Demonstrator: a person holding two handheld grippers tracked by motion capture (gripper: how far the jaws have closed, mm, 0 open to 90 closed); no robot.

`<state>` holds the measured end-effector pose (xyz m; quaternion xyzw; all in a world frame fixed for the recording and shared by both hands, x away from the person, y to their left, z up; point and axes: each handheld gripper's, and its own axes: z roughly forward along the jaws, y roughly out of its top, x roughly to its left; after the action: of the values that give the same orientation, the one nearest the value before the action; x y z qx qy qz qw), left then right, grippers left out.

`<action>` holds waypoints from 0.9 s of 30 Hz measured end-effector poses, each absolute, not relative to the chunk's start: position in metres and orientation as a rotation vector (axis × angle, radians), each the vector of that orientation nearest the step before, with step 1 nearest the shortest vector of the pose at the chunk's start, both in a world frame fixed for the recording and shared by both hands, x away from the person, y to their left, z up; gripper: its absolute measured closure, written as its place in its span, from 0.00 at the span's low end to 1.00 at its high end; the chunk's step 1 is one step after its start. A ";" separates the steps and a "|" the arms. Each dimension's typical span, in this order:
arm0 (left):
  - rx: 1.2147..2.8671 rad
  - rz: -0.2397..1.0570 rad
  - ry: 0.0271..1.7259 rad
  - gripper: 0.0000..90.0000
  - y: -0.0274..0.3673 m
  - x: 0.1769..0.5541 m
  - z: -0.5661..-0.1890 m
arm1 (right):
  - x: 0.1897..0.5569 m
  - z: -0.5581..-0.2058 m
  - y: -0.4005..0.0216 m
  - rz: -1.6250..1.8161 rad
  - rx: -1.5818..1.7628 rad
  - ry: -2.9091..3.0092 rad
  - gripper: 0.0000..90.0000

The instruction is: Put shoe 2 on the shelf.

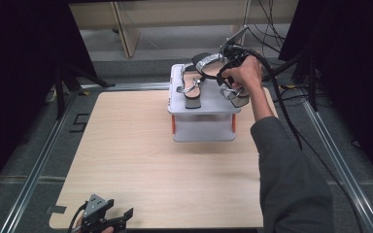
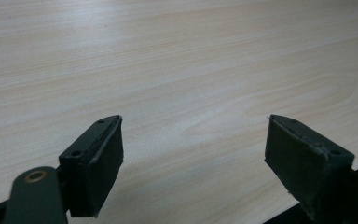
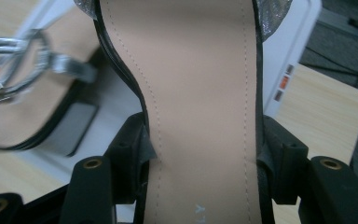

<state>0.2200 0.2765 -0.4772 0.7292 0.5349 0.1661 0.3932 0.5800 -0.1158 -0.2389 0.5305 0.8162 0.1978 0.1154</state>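
Note:
A black sandal with a tan insole and silver strap (image 1: 209,61) hangs over the right side of a white two-level rack (image 1: 204,109), with my right gripper (image 1: 229,68) shut on it. In the right gripper view both pads of the gripper (image 3: 203,149) press the edges of the sandal's insole (image 3: 196,70) at its narrow waist. The matching sandal (image 1: 192,90) lies on the rack's top at the left, seen with its silver straps (image 3: 23,107) in the right gripper view. My left gripper (image 1: 121,217) rests open near the table's front left edge; nothing is between the jaws of the left gripper (image 2: 193,149).
The light wooden table (image 1: 141,160) stretches between the rack and the left gripper. The rack (image 3: 298,42) stands at the table's far edge. Cables (image 1: 281,97) trail from the right gripper past the table's right side. Dark curtains and stands flank both sides.

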 end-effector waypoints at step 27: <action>1.852 0.409 1.350 0.21 0.275 0.219 -0.478 | 0.627 -0.278 -0.130 0.668 1.982 2.219 0.20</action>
<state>0.2194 0.2747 -0.4784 0.7306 0.5326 0.1613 0.3957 0.6268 -0.1299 -0.2781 0.6493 0.7270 0.2187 0.0461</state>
